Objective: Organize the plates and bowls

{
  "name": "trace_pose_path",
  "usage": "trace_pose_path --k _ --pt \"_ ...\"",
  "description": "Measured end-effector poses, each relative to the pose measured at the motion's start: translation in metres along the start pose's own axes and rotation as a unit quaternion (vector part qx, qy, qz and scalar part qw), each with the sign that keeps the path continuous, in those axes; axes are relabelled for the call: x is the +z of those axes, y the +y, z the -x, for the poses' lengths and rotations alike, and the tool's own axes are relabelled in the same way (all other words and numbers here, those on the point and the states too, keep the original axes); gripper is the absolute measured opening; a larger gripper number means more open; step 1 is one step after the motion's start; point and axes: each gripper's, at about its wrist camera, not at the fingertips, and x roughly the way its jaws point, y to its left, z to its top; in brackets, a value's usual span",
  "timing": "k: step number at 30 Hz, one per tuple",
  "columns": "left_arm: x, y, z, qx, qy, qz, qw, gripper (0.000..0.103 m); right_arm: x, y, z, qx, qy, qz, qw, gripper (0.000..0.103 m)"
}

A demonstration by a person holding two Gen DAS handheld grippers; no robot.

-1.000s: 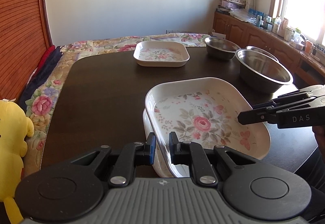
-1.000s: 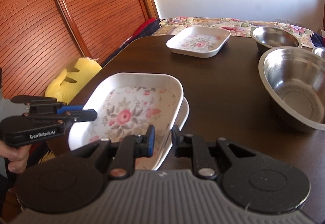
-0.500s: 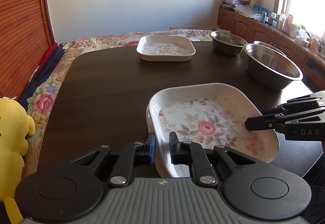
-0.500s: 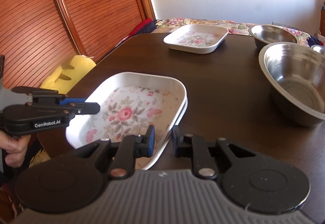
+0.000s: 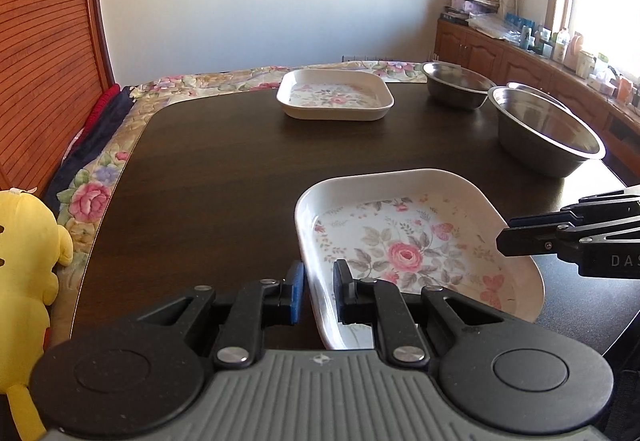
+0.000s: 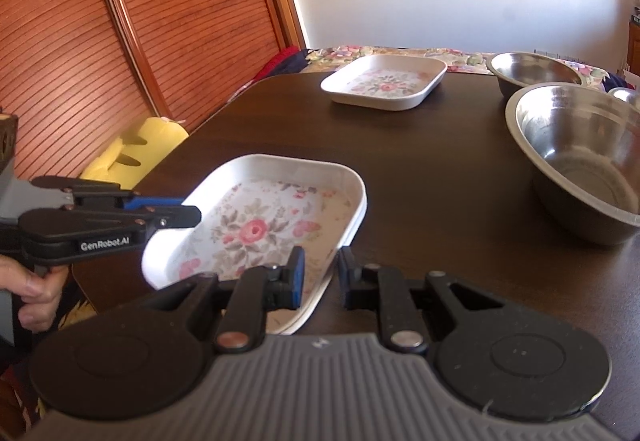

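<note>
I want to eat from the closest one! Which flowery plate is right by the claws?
The near floral plate, pinched at its rim by the left claw and right claw. The other floral plate sits alone across the table.

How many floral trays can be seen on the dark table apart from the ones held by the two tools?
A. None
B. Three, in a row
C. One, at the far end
C: a single floral tray sits alone at the far end of the table, left of the steel bowls, while the left tool and right tool grip the near tray.
</note>
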Motion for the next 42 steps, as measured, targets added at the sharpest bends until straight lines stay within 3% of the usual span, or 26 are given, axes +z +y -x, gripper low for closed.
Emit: trace_pose_path --k 5,17,19,36,41,42 --pt "0.000 0.000 0.002 0.000 -0.008 0.002 1.0000 0.017 0.001 0.001 0.005 0.004 -0.012 -0.001 1.000 0.020" --pt "0.013 0.000 0.011 -0.009 -0.039 -0.002 0.9992 0.037 0.010 -0.003 0.014 -0.004 -0.037 0.010 0.999 0.020" --pt "0.017 0.000 0.012 -0.010 -0.045 -0.005 0.9989 0.042 0.013 -0.005 0.015 -0.008 -0.040 0.013 0.999 0.020" --pt "0.061 0.002 -0.006 -0.014 -0.059 -0.024 0.9978 0.057 0.062 -0.028 0.014 -0.020 -0.058 0.036 0.997 0.021" --pt "0.077 0.003 -0.017 -0.012 -0.058 -0.034 0.9977 0.059 0.075 -0.035 0.007 -0.017 -0.053 0.041 0.998 0.025" --pt "0.080 0.003 -0.019 -0.013 -0.059 -0.036 0.9976 0.060 0.077 -0.036 0.004 -0.018 -0.051 0.043 0.998 0.032"
